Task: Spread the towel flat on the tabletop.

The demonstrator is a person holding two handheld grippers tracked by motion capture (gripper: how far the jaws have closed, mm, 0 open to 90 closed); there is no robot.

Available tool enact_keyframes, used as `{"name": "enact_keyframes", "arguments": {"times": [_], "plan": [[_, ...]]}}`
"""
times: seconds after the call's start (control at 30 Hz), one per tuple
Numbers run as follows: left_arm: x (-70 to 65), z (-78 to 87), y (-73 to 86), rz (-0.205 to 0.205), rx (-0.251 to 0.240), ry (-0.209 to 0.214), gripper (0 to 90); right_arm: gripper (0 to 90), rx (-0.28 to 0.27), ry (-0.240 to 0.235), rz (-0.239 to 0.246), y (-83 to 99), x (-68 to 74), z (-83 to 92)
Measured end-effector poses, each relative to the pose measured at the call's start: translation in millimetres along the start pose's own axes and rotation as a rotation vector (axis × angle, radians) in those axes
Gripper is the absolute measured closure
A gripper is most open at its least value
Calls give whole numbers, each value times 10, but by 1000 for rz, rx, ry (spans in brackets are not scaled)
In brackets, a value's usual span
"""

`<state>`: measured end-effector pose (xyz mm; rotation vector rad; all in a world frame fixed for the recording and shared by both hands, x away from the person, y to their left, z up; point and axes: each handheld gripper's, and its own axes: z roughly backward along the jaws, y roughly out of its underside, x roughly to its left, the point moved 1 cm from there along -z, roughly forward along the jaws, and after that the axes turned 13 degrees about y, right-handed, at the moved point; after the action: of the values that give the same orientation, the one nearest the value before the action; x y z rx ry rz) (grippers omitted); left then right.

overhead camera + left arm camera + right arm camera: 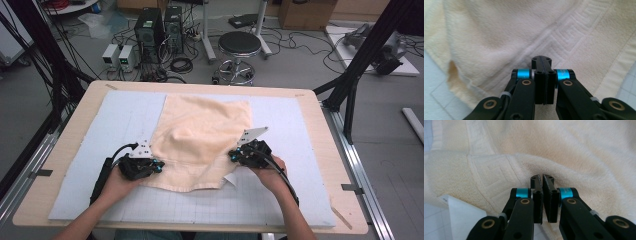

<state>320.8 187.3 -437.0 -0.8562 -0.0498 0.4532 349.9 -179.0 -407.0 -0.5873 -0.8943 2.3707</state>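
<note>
Lying on the pale gridded mat [125, 125] that covers the counter [70, 150], the cream towel [200, 140] is spread between the two tools, rumpled into a low hump near its middle. At its near left corner sits the left tool [159, 166], jaws pressed together; in the left gripper view that tool [541, 60] has its tips flat against each other right over the towel's [499, 37] woven key-pattern border, and whether any cloth is caught between them cannot be told. At the near right corner sits the right tool [232, 156]; in the right gripper view the right tool [542, 177] also stands closed, only a thin slit left between the pads, its tips buried against a raised fold of towel [574, 157] just ahead. A white label [464, 212] pokes out from under the towel's edge, below and left of that tool. Each hand [117, 182] grips its tool from the near side.
</note>
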Motion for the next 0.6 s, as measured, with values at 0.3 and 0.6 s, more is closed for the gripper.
{"name": "enact_keyframes", "arguments": {"times": [0.3, 0.6], "plan": [[152, 140, -92, 73, -129, -27, 767, 871, 0, 25, -5, -402, -168, -113], [153, 73, -78, 68, -84, -36, 619, 760, 61, 21, -73, -492, -206, -642]]}}
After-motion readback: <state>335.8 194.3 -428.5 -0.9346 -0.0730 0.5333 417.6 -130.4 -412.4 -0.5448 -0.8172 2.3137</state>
